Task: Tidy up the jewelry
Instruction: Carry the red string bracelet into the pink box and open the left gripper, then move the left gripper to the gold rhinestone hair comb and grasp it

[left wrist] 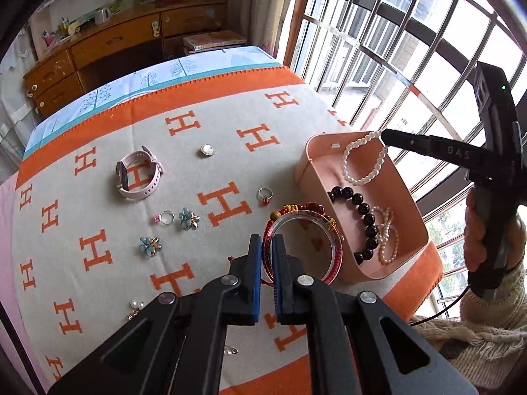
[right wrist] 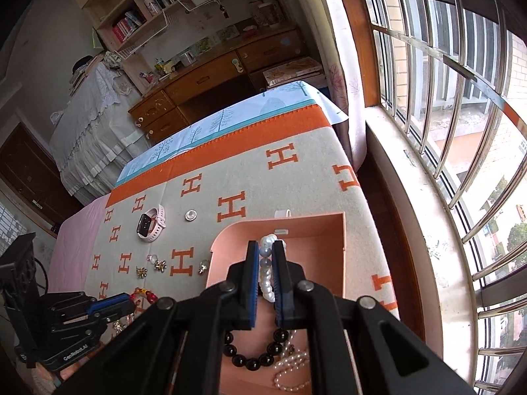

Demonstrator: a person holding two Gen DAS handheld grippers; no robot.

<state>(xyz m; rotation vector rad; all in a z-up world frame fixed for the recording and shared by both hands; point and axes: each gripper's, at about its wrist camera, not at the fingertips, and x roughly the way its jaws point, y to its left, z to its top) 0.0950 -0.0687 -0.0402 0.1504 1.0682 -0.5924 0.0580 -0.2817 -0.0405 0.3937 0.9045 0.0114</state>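
A pink open box (left wrist: 411, 230) (right wrist: 329, 220) stands on the right of the H-patterned blanket. Inside lie a black bead bracelet (left wrist: 365, 217) (right wrist: 253, 360) and a small pearl strand (left wrist: 387, 233) (right wrist: 296, 362). My right gripper (right wrist: 266, 260) (left wrist: 383, 135) is shut on a white pearl bracelet (left wrist: 362, 161) (right wrist: 267, 283) and holds it above the box. My left gripper (left wrist: 266, 240) (right wrist: 130, 301) is shut on a red cord bracelet (left wrist: 304, 210) bundled with a clear bangle (left wrist: 309, 247), beside the box's left wall.
On the blanket lie a pink watch (left wrist: 138, 174) (right wrist: 151, 222), a round pearl brooch (left wrist: 207, 149) (right wrist: 191, 215), two rings (left wrist: 265, 194) (left wrist: 164, 218), two blue flower pieces (left wrist: 188, 219) (left wrist: 150, 246) and pearl earrings (left wrist: 135, 306). A barred window (left wrist: 395, 33) is at right.
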